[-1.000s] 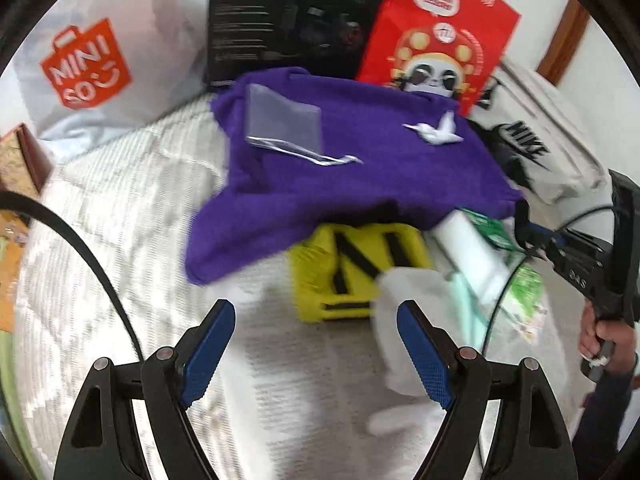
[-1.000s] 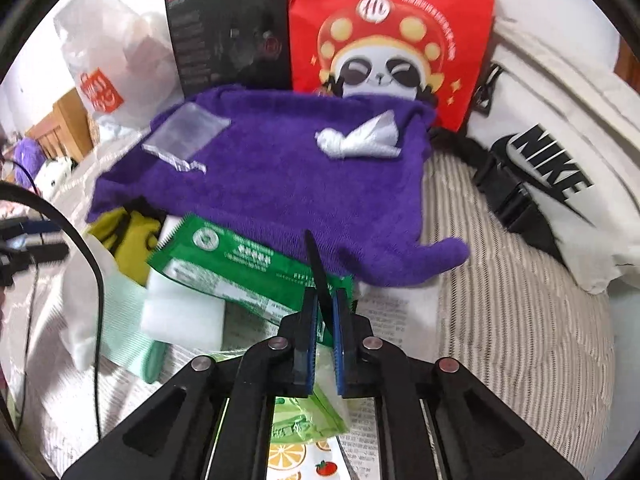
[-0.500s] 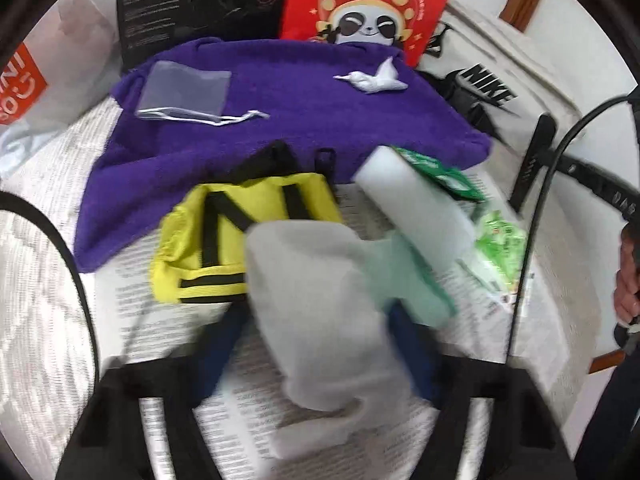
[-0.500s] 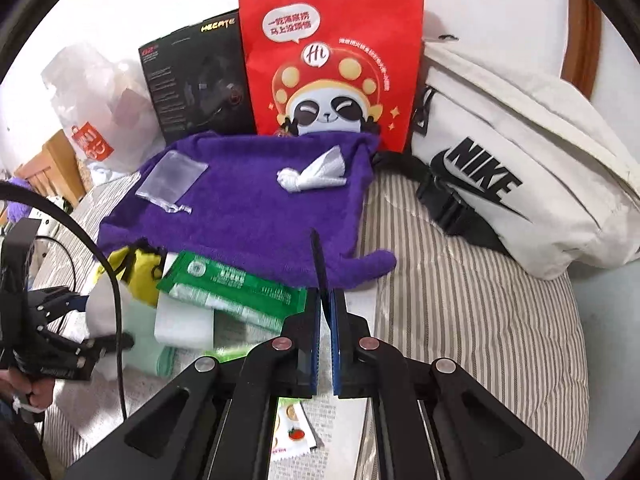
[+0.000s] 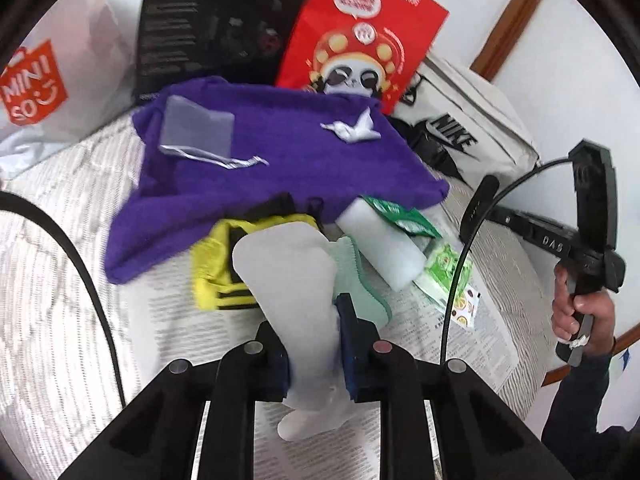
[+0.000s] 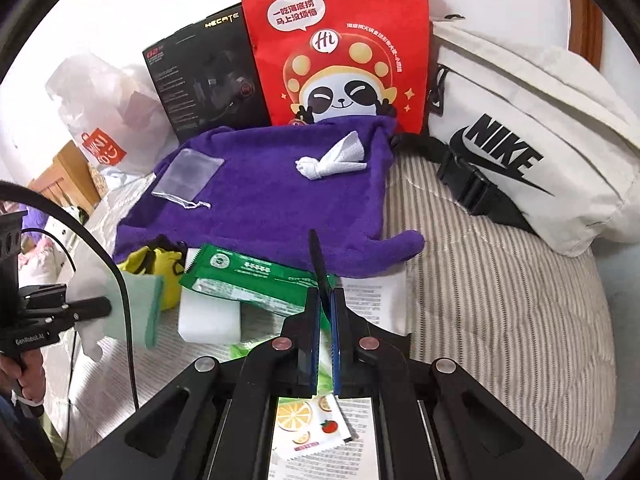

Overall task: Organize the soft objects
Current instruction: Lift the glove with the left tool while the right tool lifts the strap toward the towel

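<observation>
a: left wrist view. the left gripper (image 5: 314, 354) is closing, blue pads pressing a limp white cloth (image 5: 292, 280) that sags over the yellow pouch (image 5: 218, 272), near the front edge of the bed (image 5: 60, 288).

b: handling?

a: light and floppy, i'd judge; a pinch mid-body lets both ends droop. bunch it nearer one end.

b: right wrist view?

a: the right gripper (image 6: 325, 320) is closed with nothing in it, above the green packet (image 6: 248, 276). the purple towel (image 6: 272, 196) lies toward the bed's far edge.
</observation>
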Available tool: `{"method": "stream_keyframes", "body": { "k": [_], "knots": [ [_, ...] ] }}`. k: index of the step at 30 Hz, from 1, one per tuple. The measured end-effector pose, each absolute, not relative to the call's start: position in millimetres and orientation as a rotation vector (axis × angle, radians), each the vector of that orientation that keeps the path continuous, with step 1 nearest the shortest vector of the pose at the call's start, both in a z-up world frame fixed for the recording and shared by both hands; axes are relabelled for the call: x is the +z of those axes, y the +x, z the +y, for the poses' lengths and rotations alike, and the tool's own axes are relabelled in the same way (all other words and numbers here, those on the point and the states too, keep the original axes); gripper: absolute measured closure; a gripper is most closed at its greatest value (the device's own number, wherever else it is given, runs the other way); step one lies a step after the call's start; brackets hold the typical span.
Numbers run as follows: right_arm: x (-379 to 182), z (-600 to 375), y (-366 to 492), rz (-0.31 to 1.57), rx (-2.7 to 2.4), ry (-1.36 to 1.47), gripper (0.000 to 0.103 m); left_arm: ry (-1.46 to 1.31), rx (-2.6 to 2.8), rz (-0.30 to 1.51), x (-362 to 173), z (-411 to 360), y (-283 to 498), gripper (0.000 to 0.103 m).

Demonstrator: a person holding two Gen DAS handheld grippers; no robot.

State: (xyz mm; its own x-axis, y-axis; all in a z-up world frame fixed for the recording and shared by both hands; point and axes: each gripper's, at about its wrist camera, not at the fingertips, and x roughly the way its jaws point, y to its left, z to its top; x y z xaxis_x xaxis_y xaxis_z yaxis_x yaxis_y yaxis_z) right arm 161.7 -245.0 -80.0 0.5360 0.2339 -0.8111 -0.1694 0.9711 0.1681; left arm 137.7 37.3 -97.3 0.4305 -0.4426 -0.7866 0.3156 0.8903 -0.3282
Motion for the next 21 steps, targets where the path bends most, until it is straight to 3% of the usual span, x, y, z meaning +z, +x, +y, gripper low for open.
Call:
{"method": "stream_keyframes", "body": {
  "k": [21],
  "knots": [
    [-59,-237,176,0.942,0.277,0.109,0.099,-0.154,-0.437,0.945,-76,65,166,0.084]
  ]
}}
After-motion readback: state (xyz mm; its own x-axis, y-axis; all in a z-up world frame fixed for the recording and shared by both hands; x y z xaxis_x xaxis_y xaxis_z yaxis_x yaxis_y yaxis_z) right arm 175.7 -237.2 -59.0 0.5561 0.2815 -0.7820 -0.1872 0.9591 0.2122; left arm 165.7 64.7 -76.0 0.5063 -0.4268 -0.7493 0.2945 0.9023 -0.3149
